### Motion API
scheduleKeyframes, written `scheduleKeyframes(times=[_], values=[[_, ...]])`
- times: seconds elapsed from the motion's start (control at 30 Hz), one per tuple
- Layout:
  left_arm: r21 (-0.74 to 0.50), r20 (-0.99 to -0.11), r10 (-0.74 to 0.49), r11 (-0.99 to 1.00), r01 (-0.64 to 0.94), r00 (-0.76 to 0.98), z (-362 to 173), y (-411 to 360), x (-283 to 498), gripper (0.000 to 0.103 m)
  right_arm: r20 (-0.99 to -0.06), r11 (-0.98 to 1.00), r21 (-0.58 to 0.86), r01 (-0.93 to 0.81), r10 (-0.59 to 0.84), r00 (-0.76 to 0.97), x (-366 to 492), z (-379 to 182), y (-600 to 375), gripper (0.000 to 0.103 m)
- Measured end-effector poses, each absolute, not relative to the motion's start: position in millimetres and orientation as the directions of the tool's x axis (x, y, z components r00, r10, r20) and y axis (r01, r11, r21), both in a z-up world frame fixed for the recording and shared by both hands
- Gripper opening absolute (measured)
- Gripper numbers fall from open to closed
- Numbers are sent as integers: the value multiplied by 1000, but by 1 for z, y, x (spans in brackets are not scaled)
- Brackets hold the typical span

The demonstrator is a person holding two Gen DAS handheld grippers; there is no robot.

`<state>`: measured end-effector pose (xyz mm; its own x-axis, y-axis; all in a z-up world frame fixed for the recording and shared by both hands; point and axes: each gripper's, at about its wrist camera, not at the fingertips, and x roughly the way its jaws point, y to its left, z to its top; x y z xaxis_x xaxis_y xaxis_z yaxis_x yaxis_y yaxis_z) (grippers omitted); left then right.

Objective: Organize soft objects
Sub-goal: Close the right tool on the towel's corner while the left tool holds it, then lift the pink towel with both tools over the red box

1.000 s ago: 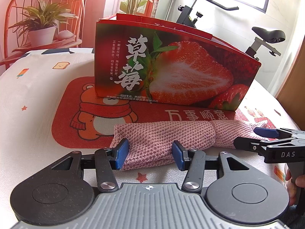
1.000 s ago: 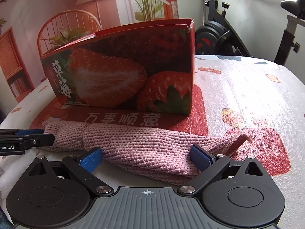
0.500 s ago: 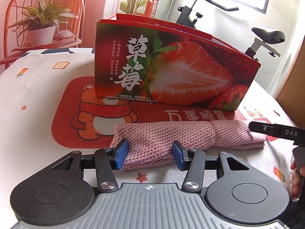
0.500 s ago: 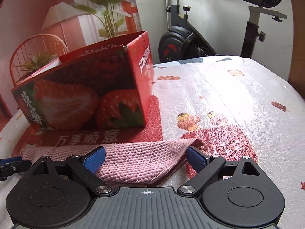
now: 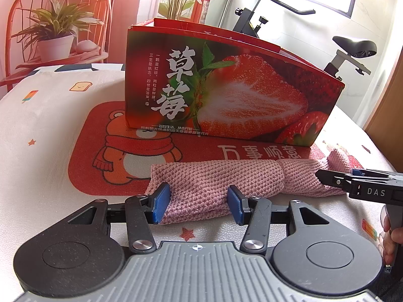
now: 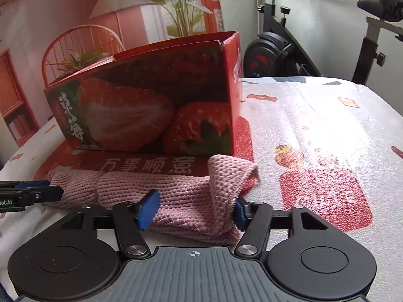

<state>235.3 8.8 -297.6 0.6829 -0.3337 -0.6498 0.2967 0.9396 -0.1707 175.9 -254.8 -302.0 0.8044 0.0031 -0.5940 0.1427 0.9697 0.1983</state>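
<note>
A pink knitted cloth [image 5: 226,178], rolled lengthwise, lies on the red bear mat [image 5: 100,166] in front of the strawberry box [image 5: 226,95]. My left gripper [image 5: 199,201] is shut on the cloth's left end, blue pads pressing its sides. My right gripper [image 6: 194,209] is shut on the cloth's right end [image 6: 191,198], where a corner [image 6: 226,173] is bunched upward. The right gripper also shows in the left wrist view [image 5: 335,178] at the cloth's far end. The left gripper shows at the left edge of the right wrist view [image 6: 32,193].
The strawberry box [image 6: 156,110] stands open-topped just behind the cloth. The table has a white printed cover [image 6: 327,115]. A red chair with a potted plant [image 5: 55,37] stands at back left, an exercise bike [image 5: 347,50] at back right.
The right gripper pulled back to the right, then came back in and closed on the cloth's right end, bunching a corner up. The left gripper has stayed shut on the left end.
</note>
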Motion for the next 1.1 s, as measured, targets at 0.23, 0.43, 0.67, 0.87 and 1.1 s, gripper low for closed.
scheduleKeyframes(times=[0.23,0.43,0.67,0.87,1.1], values=[[-168,-652,-329,941,294,683,-296,8,237,53,-584,979,183,93,32,811,175,-302,-248,35],[-199,-656,-314,949,243,686,-290,16,238,53,-579,979,187,80,44,814,176,-304,-251,34],[-217,-681,-273,961,169,680,-291,27,245,54,-578,980,185,77,45,815,176,-304,-251,34],[-192,-688,-263,965,179,676,-292,22,245,54,-578,980,184,77,45,815,176,-304,-251,34],[-190,-691,-267,964,187,671,-293,18,245,60,-578,980,184,77,45,815,176,-304,-251,34]])
